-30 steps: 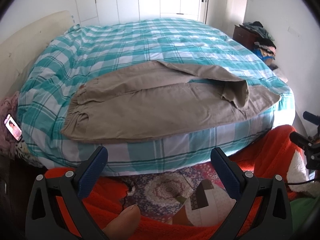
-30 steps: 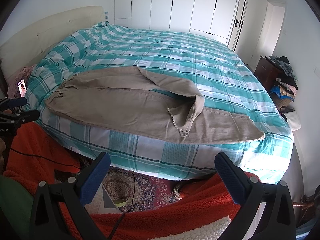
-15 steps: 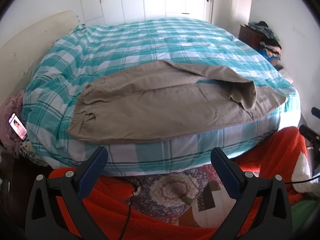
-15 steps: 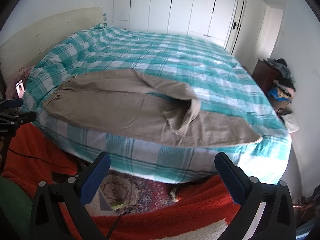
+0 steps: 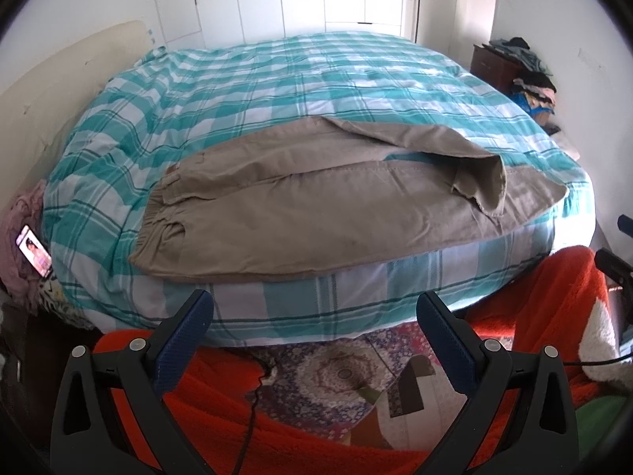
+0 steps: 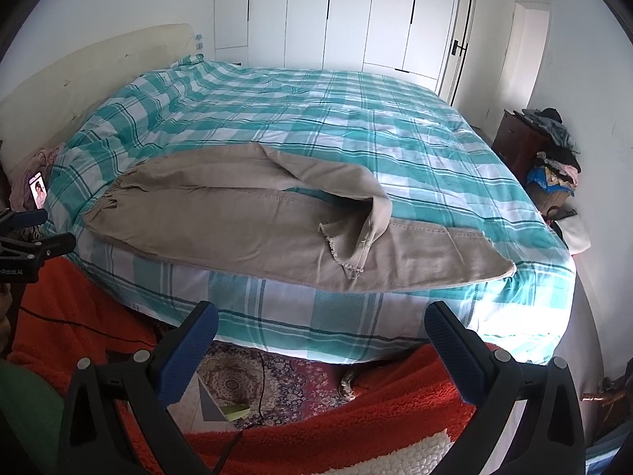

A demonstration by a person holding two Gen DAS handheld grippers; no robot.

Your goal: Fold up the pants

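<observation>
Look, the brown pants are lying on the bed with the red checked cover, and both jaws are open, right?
Not quite. The cover is teal and white checked, not red, as the right wrist view shows. The brown pants do lie on the bed, and both grippers' jaws are open.

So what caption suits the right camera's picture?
Open right gripper faces tan pants spread on a plaid bed.
</observation>
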